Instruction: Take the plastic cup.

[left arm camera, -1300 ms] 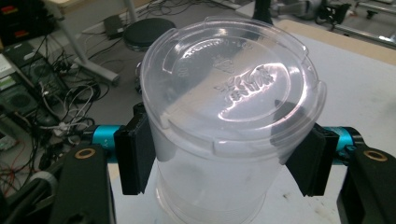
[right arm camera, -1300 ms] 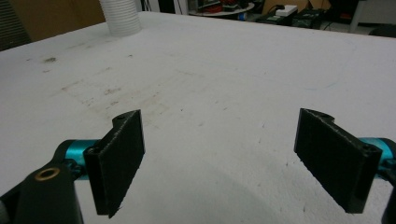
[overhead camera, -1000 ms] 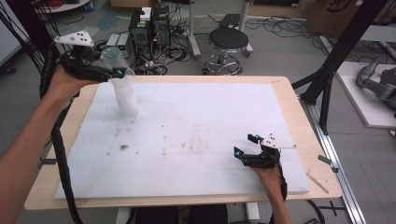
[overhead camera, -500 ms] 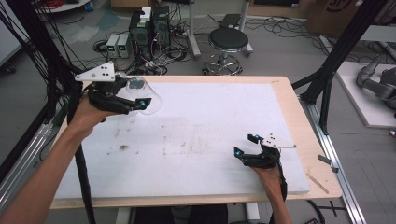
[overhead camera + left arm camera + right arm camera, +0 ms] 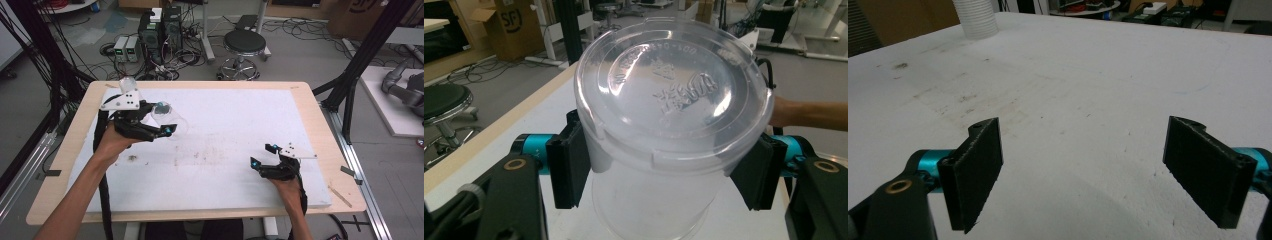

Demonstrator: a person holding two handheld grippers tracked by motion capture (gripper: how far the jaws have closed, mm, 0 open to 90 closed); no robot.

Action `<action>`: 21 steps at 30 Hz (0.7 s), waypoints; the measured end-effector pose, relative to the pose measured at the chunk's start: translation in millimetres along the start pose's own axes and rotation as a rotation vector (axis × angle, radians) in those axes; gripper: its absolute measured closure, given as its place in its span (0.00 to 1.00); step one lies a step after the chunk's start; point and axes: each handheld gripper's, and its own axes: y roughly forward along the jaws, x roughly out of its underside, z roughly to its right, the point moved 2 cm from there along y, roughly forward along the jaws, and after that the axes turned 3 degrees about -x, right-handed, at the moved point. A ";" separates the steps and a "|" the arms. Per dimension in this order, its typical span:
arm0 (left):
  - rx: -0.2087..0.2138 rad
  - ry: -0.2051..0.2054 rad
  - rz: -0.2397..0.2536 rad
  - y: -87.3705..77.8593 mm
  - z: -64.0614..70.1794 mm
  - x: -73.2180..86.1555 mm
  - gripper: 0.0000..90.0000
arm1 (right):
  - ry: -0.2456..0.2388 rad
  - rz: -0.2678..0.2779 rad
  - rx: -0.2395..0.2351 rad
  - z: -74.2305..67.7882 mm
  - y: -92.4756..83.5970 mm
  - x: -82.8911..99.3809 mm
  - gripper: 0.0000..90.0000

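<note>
Since a second ago, the left gripper (image 5: 167, 131) has swung the clear lidded plastic container (image 5: 169, 117) from the far-left corner inward and lower — tipped on its side, jaws clamping it just under the lid, probably for carrying. Further right, over the white table (image 5: 225, 105), the right gripper (image 5: 261, 156) rests — jaws wide, empty.

The tongs (image 5: 664, 172) clamp a clear lidded cup (image 5: 659, 150) (embossed lid facing the camera) above the white table (image 5: 549, 120).
</note>
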 end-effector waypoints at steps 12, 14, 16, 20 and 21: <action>0.057 -0.014 0.042 15.4 15.8 21.7 0.37 | -0.003 -0.001 0.001 -0.3 -0.1 0.0 0.18; 0.063 -0.025 0.056 16.8 17.5 26.0 0.37 | -0.005 -0.001 0.000 -0.3 -0.2 0.0 0.18; 0.071 -0.028 0.066 17.5 19.0 30.1 0.37 | -0.005 0.000 0.000 -0.4 -0.2 0.0 0.18; 0.080 -0.038 0.095 18.8 21.0 37.6 0.37 | -0.006 0.000 0.000 -0.4 -0.3 0.0 0.18; 0.081 -0.039 0.099 19.4 21.2 39.1 0.37 | -0.007 0.001 0.002 -0.5 -0.2 0.0 0.18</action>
